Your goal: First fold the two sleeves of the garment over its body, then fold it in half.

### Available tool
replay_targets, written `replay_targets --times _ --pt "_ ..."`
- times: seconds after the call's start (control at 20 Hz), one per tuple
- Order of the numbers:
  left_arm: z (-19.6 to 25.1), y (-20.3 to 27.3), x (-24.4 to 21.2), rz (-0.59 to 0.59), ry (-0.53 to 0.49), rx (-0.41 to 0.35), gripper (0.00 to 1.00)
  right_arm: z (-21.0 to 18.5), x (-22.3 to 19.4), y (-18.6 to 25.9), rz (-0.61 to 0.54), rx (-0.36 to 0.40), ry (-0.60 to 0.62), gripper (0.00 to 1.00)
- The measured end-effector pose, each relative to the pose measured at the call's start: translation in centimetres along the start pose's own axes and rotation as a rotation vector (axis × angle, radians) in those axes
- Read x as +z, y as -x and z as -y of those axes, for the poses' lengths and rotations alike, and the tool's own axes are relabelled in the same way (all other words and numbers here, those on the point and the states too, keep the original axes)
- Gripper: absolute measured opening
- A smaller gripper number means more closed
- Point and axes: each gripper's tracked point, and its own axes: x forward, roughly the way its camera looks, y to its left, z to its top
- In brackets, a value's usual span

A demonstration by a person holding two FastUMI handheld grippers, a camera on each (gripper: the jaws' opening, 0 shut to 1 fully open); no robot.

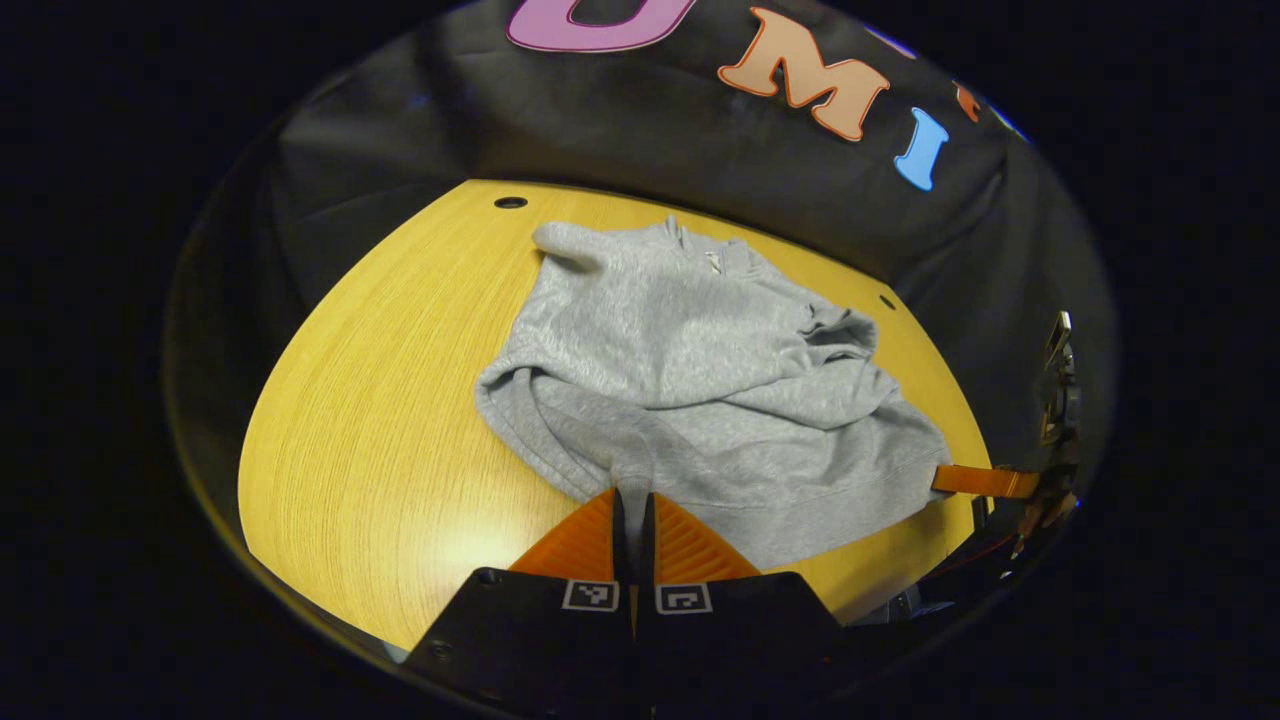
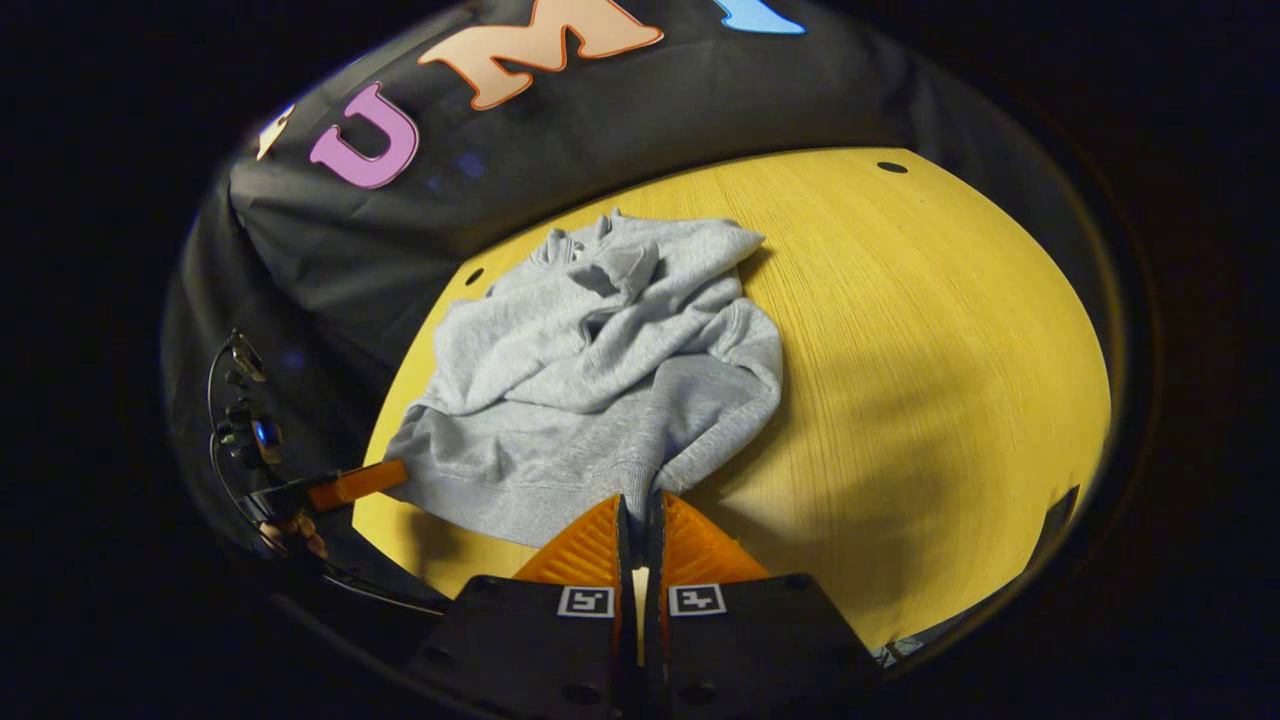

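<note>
A grey sweatshirt [image 1: 690, 380] lies on the yellow wooden table [image 1: 380, 450], its collar toward the far wall and both sleeves lying across its body. In the left gripper view, my left gripper [image 1: 632, 498] is shut on the near hem at one bottom corner. The right gripper [image 1: 985, 481] shows at the far right, pinching the other bottom corner. In the right gripper view the sweatshirt [image 2: 600, 370] is rumpled, and my right gripper [image 2: 640, 502] is shut on its hem. The left gripper [image 2: 358, 483] shows at the left, on the opposite corner, with a hand behind it.
Small dark holes mark the tabletop near its far edge [image 1: 510, 203] [image 2: 891, 167]. Black cloth hangs close behind the table. Bare wood [image 2: 920, 380] spreads wide to the right of the sweatshirt in the right gripper view.
</note>
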Motion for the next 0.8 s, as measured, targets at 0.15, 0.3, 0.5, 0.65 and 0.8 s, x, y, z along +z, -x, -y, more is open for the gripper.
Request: replay_targets --times 0.15,0.3,0.5,0.65,0.8 --pt "0.6 0.4 2.0 0.034 0.036 -0.021 0.00 -1.3 2.1 0.6 0.031 0.047 -0.061 0.05" --pt "0.7 0.9 3.8 0.065 0.063 -0.035 0.00 -2.1 4.3 1.3 0.059 0.100 -0.148 0.06" --pt "0.6 1.1 6.2 0.098 0.084 -0.048 0.00 -3.1 7.0 1.2 0.089 0.164 -0.243 0.05" --pt "0.6 1.0 8.2 0.122 0.096 -0.064 0.00 -3.6 9.0 0.9 0.119 0.188 -0.276 0.06" --pt "0.5 0.3 10.4 0.146 0.096 -0.076 0.00 -4.3 11.3 0.7 0.151 0.211 -0.311 0.06"
